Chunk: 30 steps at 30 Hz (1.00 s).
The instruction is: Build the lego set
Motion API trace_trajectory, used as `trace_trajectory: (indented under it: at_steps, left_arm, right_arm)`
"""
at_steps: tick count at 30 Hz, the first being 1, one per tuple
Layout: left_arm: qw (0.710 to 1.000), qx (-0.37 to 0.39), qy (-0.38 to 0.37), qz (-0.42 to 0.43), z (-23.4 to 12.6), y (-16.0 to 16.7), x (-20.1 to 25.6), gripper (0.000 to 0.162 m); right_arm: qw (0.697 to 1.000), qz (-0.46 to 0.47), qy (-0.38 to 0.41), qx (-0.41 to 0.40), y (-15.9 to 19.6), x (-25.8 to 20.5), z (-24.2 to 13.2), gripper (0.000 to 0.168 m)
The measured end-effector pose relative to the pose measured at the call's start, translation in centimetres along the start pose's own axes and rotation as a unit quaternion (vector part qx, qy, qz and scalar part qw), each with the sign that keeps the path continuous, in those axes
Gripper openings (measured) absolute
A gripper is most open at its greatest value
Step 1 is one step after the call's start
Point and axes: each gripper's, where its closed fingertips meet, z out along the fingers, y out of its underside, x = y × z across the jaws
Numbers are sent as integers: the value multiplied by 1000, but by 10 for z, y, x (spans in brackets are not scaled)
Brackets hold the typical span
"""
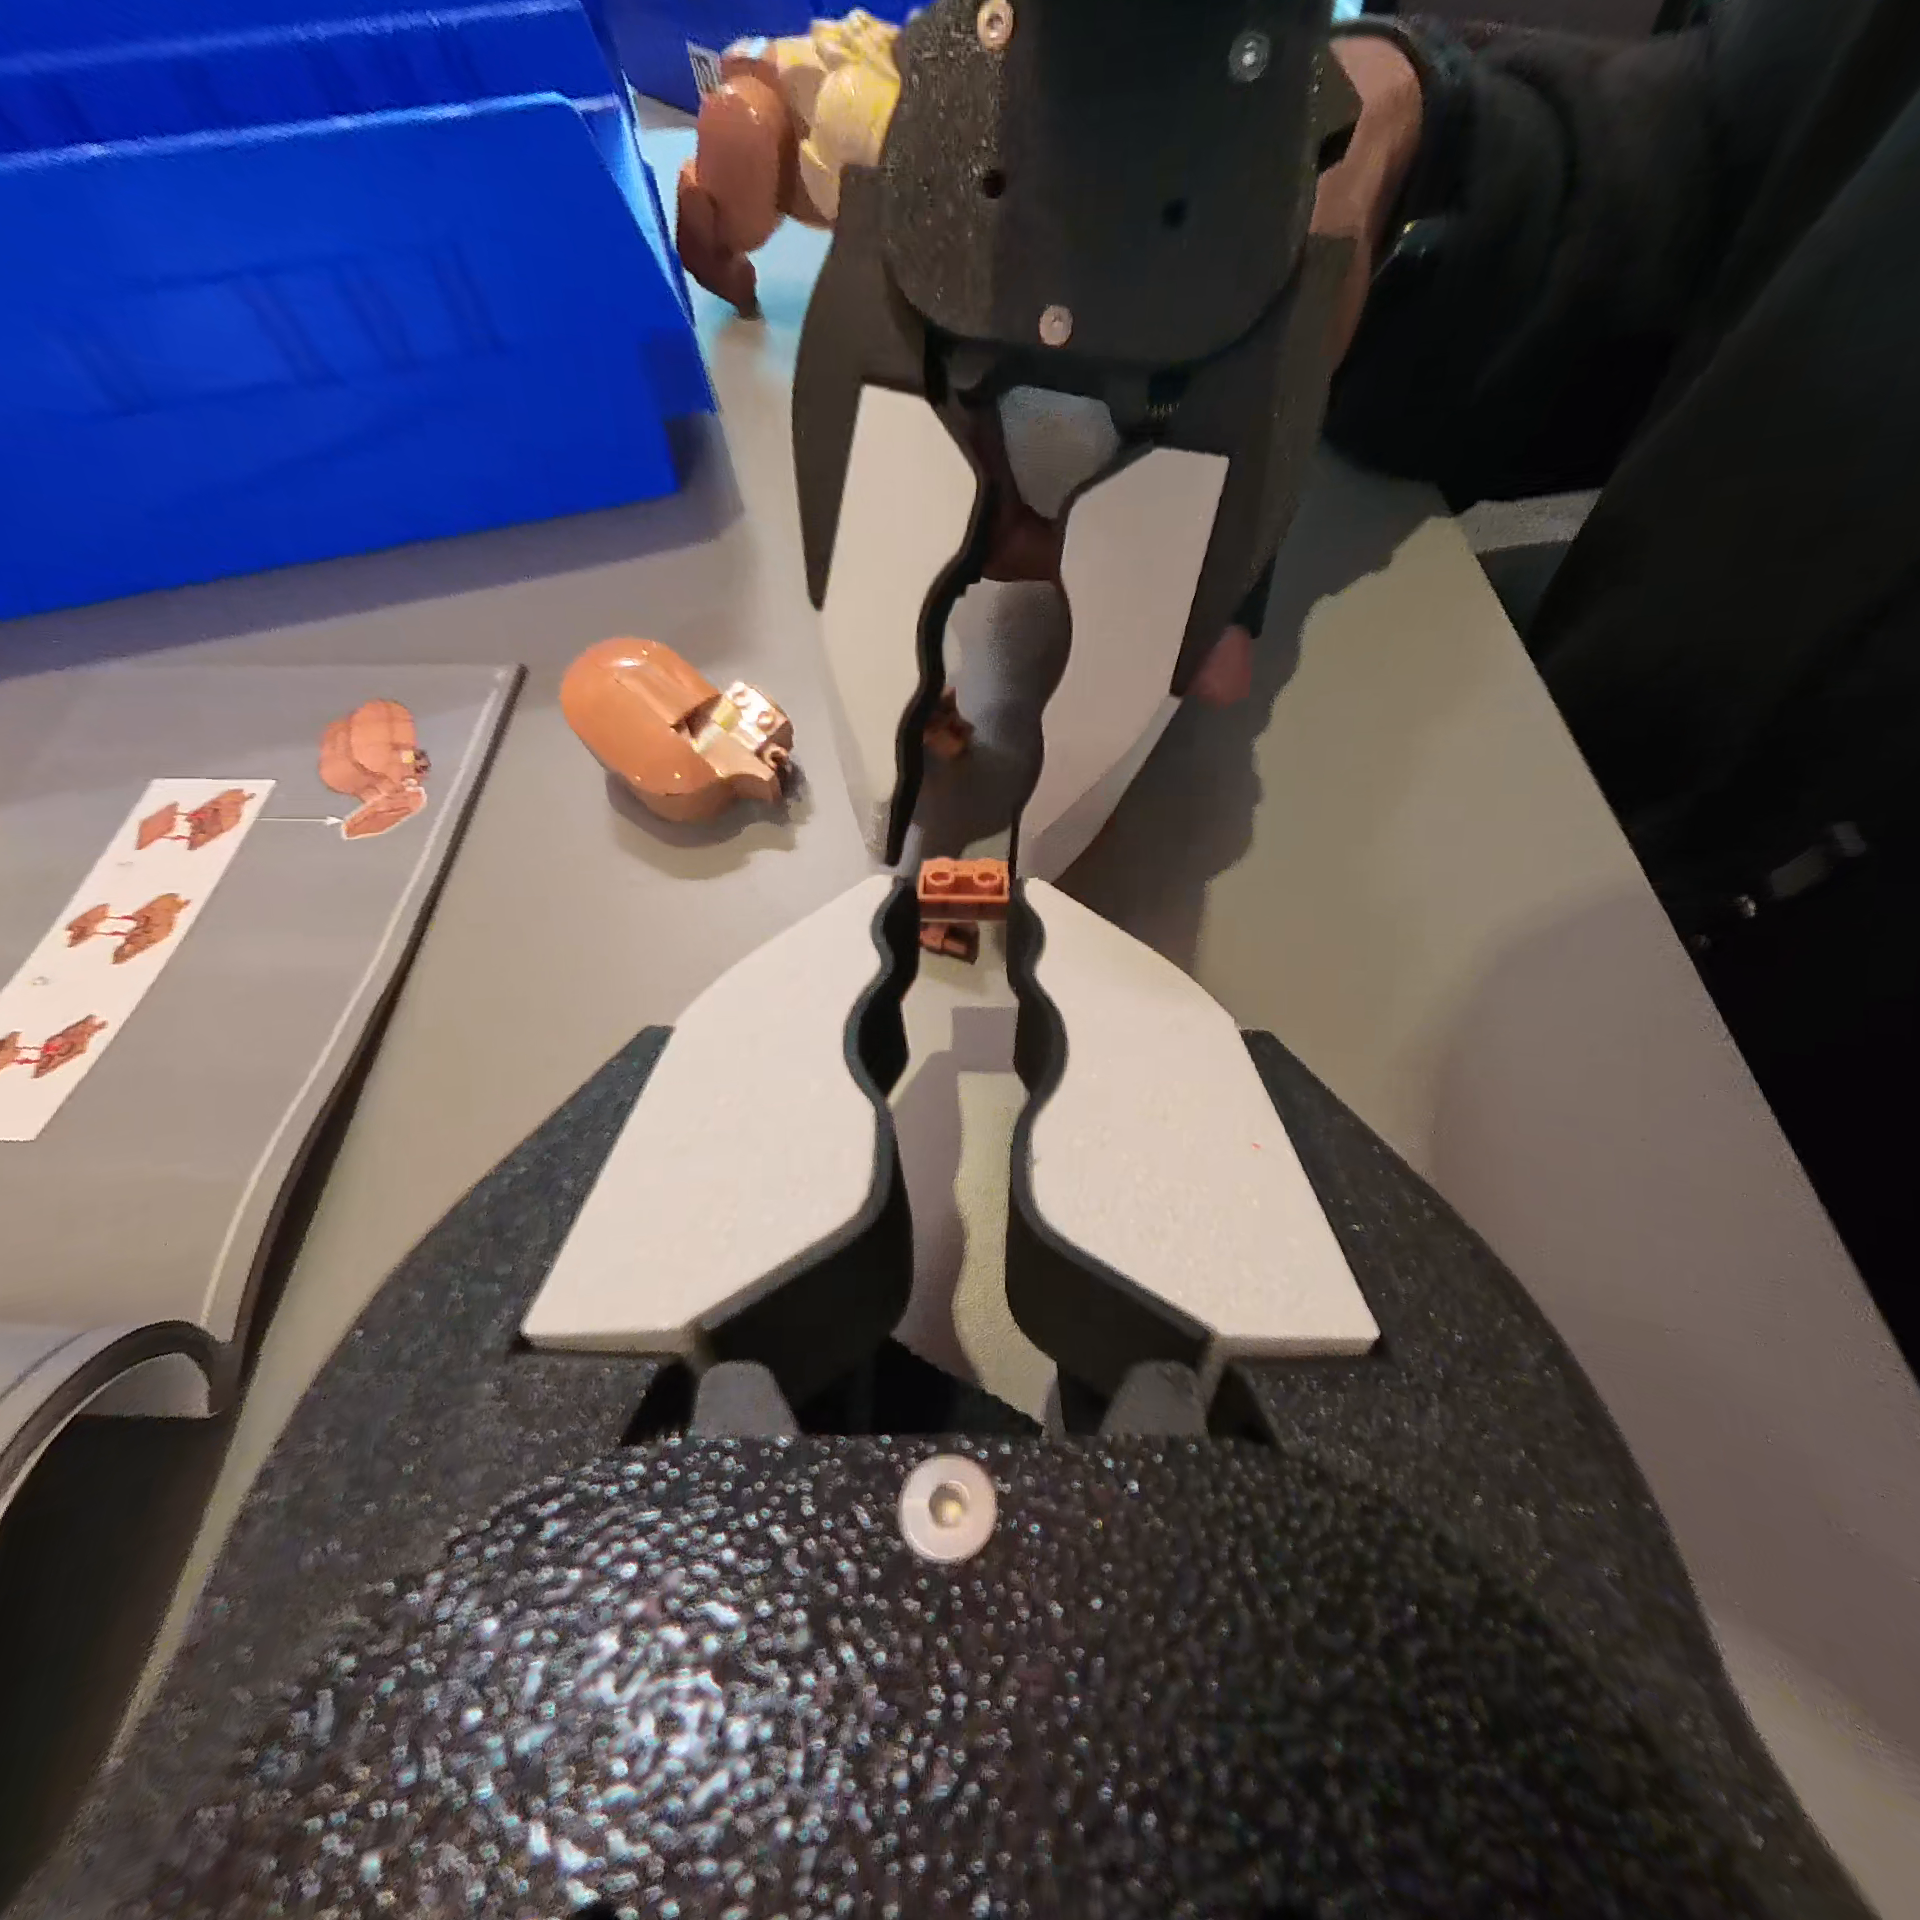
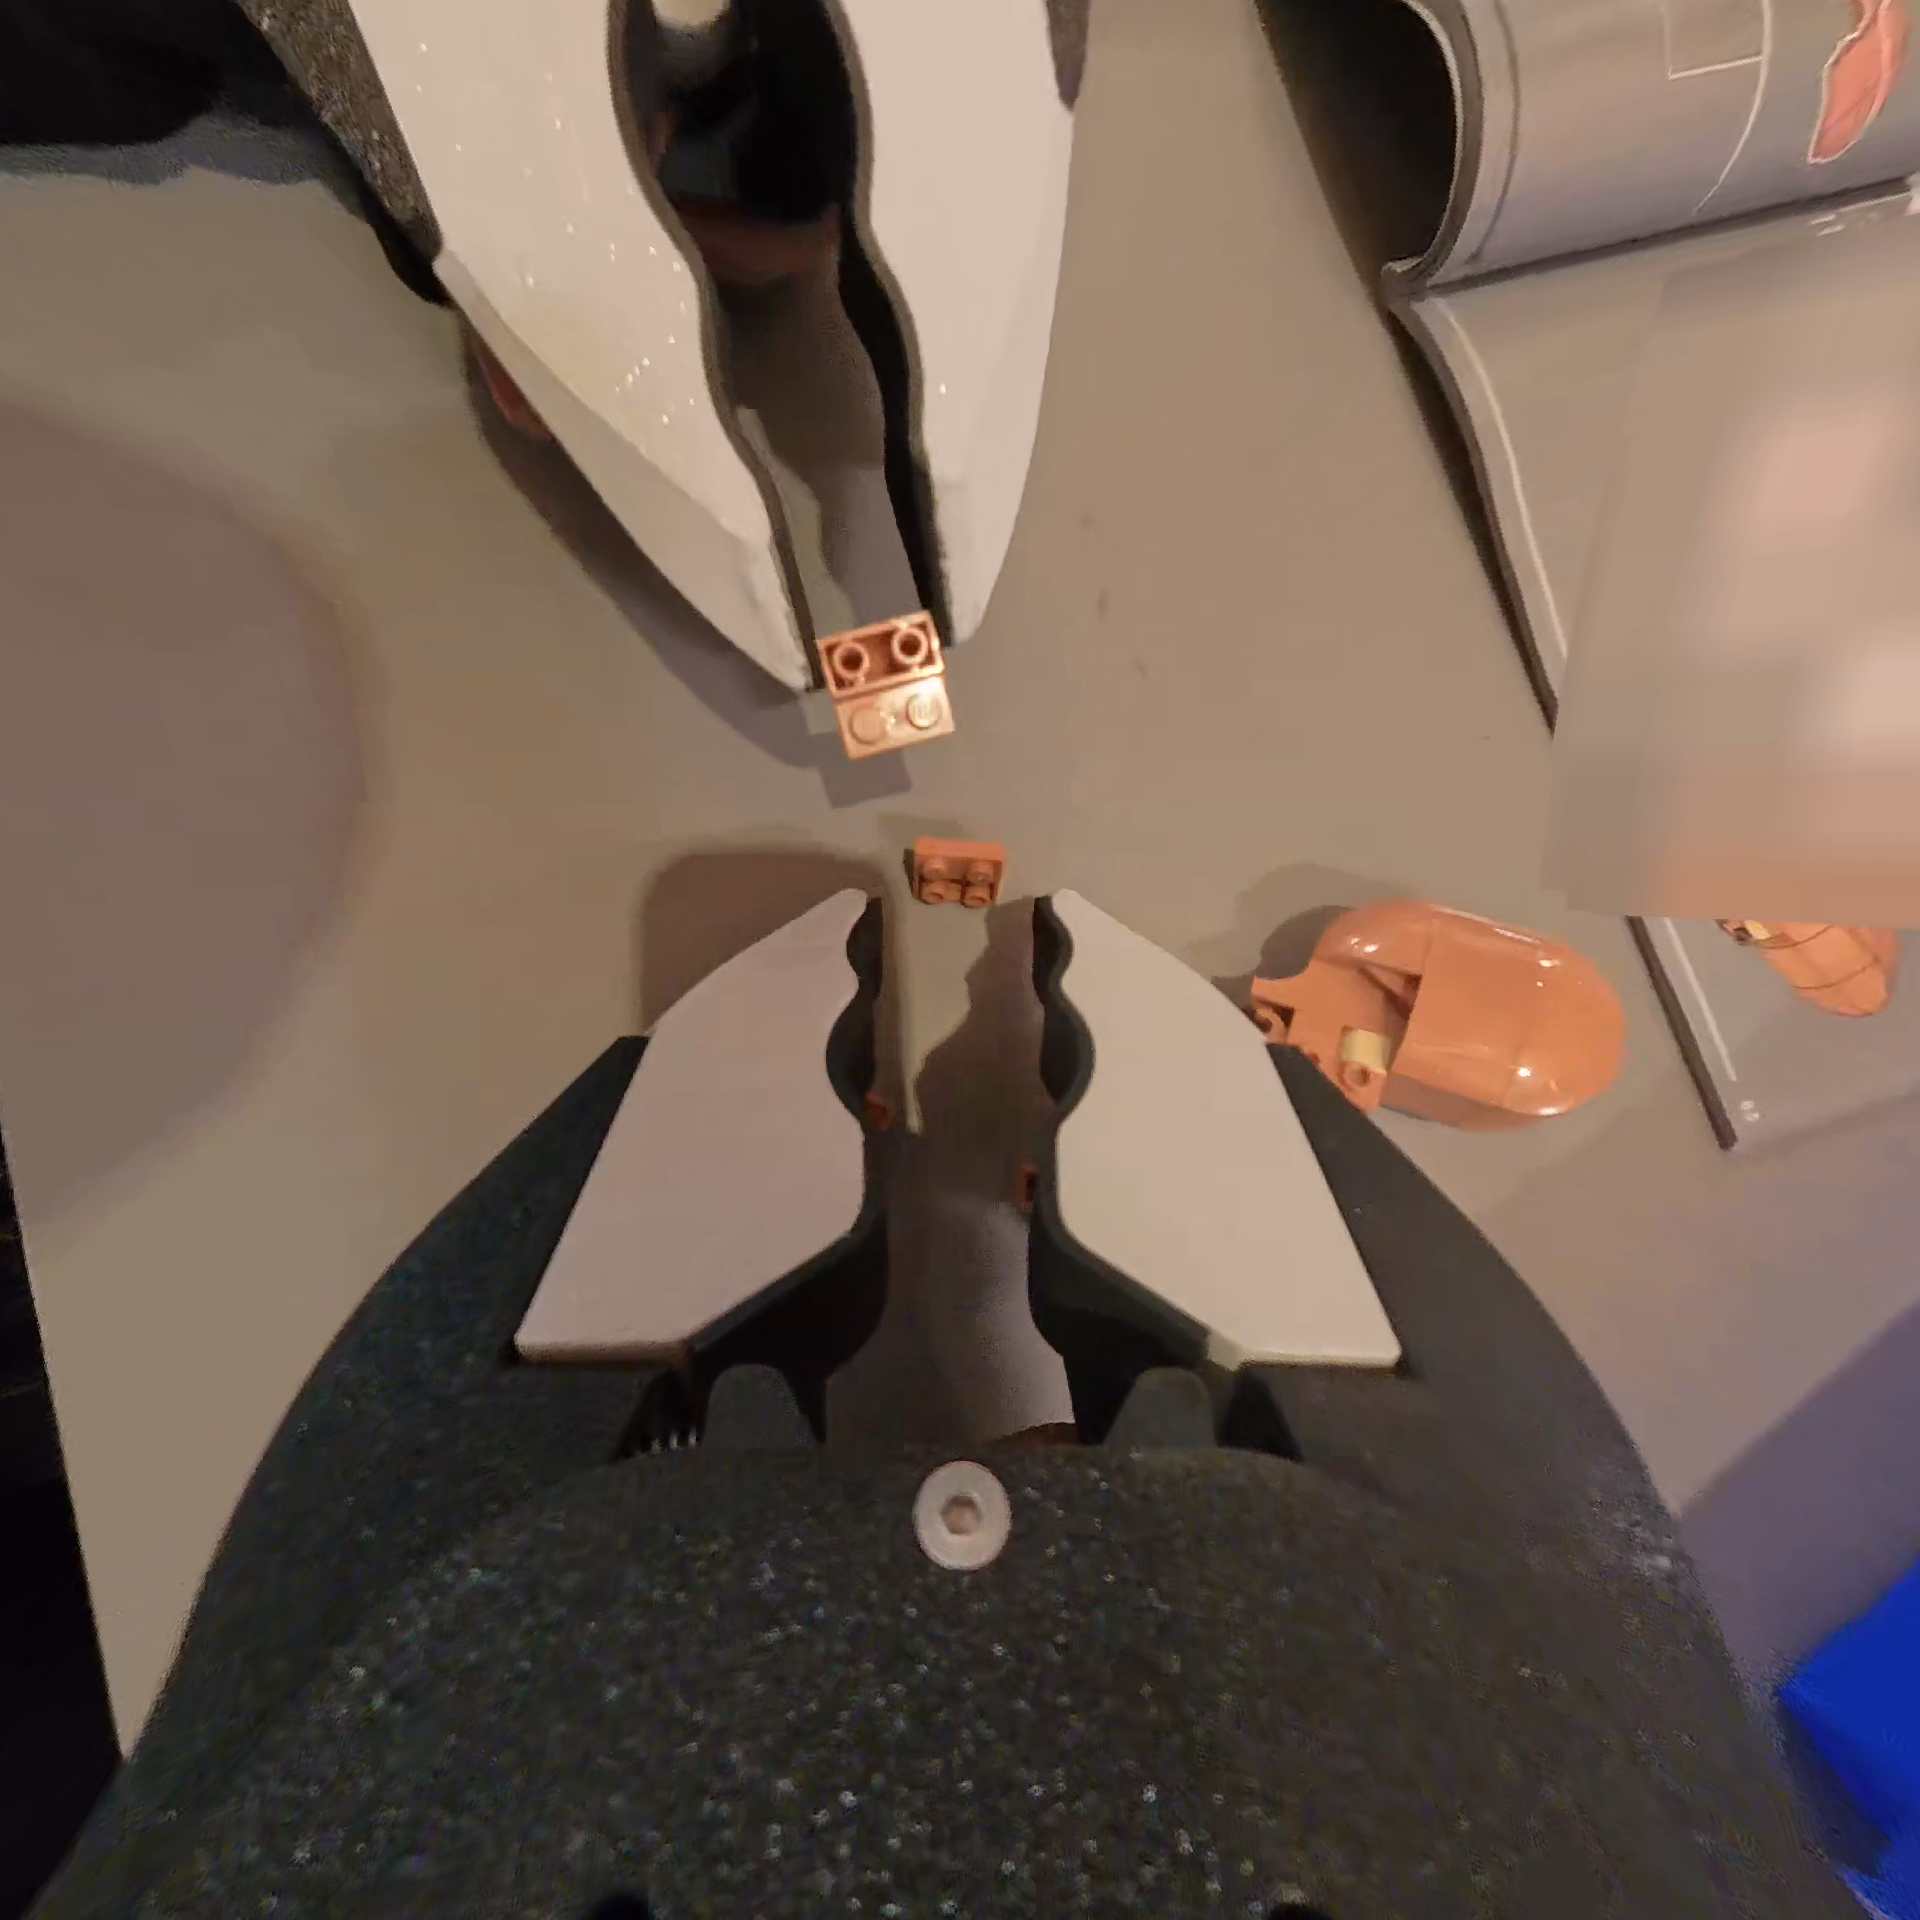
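Left claw: the left gripper (image 1: 961, 881) is clamping together on a small reddish-brown studded lego brick (image 1: 963, 891) at its very tips, above the grey table (image 1: 1299, 935).
Right claw: the right gripper (image 2: 958, 906) is standing apart, gripping nothing.
Loose piece: a second small brown lego brick (image 2: 958, 871) is lying on the table just ahead of the right tips.
Writing: the open grey instruction booklet (image 1: 260, 935) is showing brown step pictures on a white strip; a white label (image 1: 704, 68) is sitting on a blue plastic bin (image 1: 312, 312), too blurred to read.
Left view only: it is showing the bins, a brown-and-cream lego build (image 1: 769, 177) at the far edge, and a black-sleeved hand (image 1: 1382, 135) holding the right gripper.
Right view only: it is showing the held brick's hollow studs and stepped face.
Both views: a rounded tan lego sub-assembly (image 1: 675, 743) is lying beside the booklet.
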Motion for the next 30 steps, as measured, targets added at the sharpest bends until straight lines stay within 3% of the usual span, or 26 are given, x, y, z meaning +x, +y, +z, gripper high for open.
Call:
trace_trajectory:
  at_steps: [6,30]
  left_arm:
    - [999,-50,2,8,4,13,-3,17]
    - [998,-20,-48,-47,-37,24,-5,17]
  right_arm:
    - [999,-29,12,-11,-3,0,9,17]
    - [999,-35,5,-33,-17,-3,15,16]
